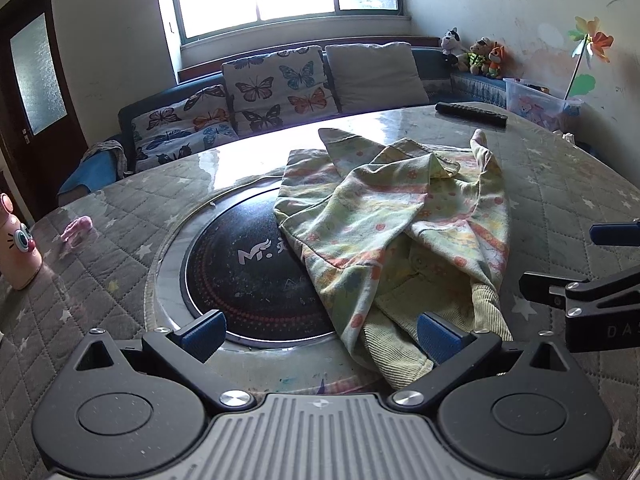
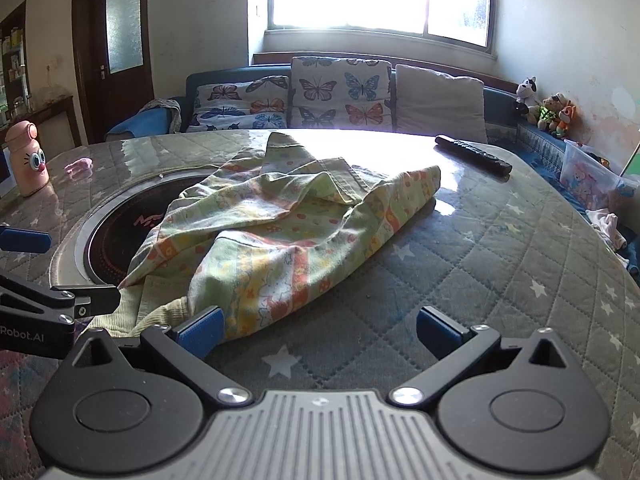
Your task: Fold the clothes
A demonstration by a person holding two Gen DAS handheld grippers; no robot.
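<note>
A crumpled pale green child's garment [image 1: 400,220] with orange and yellow print and a ribbed corduroy hem lies on the round table, partly over the black hotplate [image 1: 256,276]. It also shows in the right wrist view [image 2: 280,232]. My left gripper [image 1: 320,334] is open just in front of the garment's near hem, its right finger at the corduroy edge. My right gripper [image 2: 320,330] is open over the quilted cover, its left finger at the garment's near edge. Each gripper shows at the other view's side edge, open.
The table [image 2: 500,260] has a grey star-quilted cover under glass. A black remote [image 2: 474,154] lies at the far right. A pink bottle with eyes [image 2: 28,158] and a small pink item [image 2: 80,166] sit at the left. A sofa with butterfly cushions [image 2: 340,96] stands behind.
</note>
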